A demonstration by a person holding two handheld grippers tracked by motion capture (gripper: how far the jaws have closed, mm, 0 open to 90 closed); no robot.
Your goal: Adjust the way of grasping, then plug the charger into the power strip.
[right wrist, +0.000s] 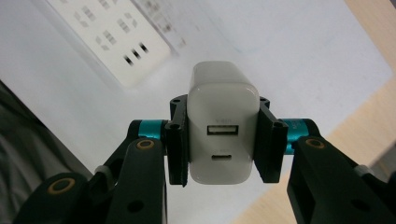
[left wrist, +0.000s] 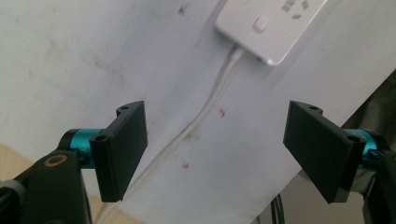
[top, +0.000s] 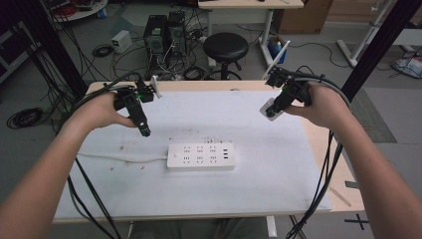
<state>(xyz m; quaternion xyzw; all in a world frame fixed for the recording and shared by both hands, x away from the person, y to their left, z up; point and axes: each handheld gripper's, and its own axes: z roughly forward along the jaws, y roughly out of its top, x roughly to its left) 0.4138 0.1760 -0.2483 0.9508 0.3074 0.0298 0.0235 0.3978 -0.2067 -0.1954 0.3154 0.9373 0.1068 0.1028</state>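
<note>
Your white-covered surface [top: 278, 169] lies bare on both flanks, so there's wide room to sweep either hand low. Dead centre sits the flat white rectangular power strip [top: 201, 156], with its thin white cord [top: 119, 158] trailing off toward your left edge: that line crosses the left half. Your left gripper [left wrist: 215, 149] has its jaws spread wide over that cord, nothing between them. Your right gripper [right wrist: 223, 140] carries a white plastic charger block [right wrist: 223, 130], jaws full, above bare surface.

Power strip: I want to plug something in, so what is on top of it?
Nothing rests on the power strip; its sockets face up, uncovered. Its underside against the table is hidden.
</note>
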